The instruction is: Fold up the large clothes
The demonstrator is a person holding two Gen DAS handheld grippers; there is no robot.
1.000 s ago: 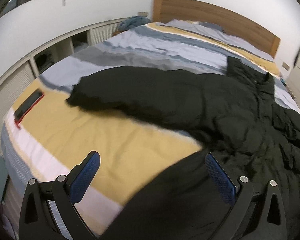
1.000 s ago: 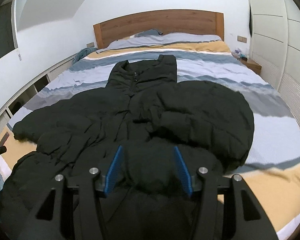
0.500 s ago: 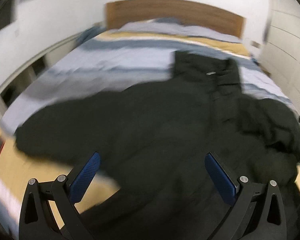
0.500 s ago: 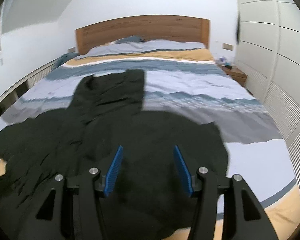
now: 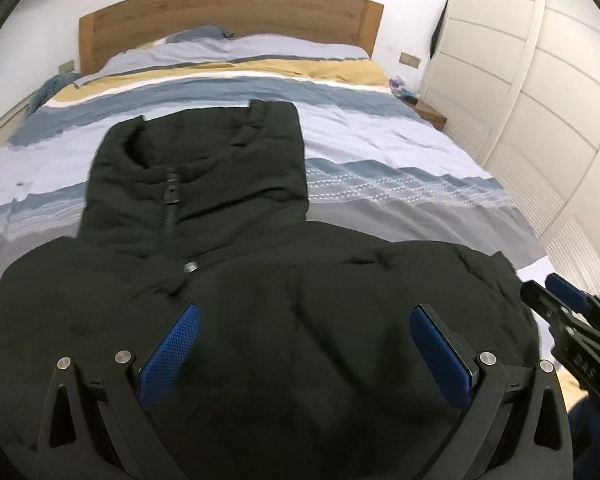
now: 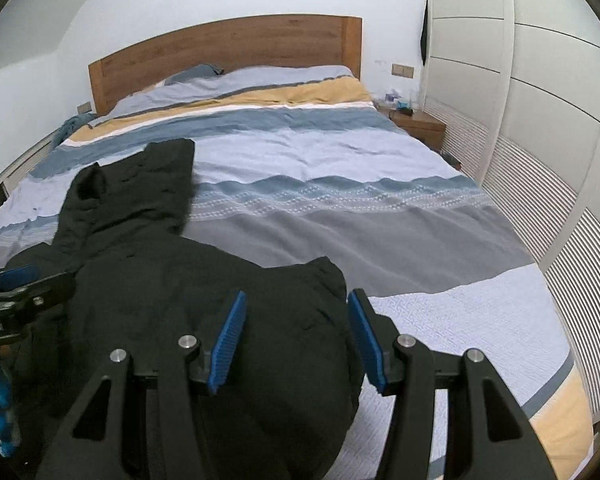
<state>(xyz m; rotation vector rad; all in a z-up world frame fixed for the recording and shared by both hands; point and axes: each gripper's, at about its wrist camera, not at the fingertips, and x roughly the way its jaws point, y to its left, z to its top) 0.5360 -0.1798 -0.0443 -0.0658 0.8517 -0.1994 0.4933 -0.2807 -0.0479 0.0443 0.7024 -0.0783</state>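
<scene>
Striped cotton bedspread [image 6: 340,152] under puffy black quilted jacket [image 5: 260,320], wooden headboard [image 5: 228,12] beyond; both tongs, left gripper [image 5: 304,348] and right gripper [image 6: 296,336], released.

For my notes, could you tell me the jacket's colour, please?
Black, clearest in the left wrist view: jacket.
</scene>
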